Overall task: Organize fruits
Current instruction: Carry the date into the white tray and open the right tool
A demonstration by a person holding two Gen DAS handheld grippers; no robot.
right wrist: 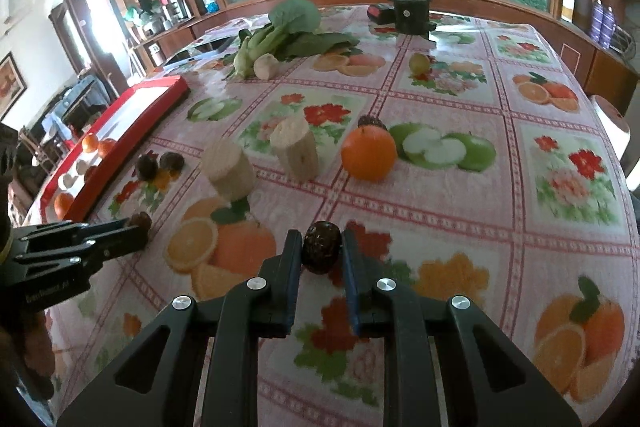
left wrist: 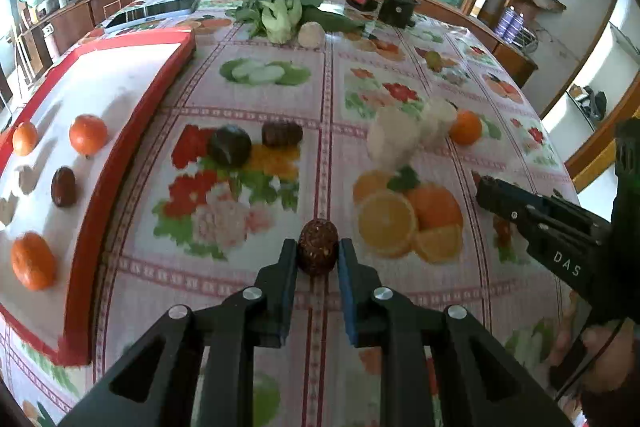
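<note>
Two tools each pinch one dark brown wrinkly date: left tool squeezes the left date, right tool the right date. Carry them gently over the flowery surface to the red-edged white tray, beside the tray date.

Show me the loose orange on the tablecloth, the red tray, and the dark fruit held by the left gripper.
orange (right wrist: pixel 369 158): right wrist view, middle of its peel.
red tray (left wrist: pixel 132 131): left wrist view, its red right rim.
dark fruit (left wrist: pixel 318 247): left wrist view, centre of its front, between the left gripper's fingers.
</note>
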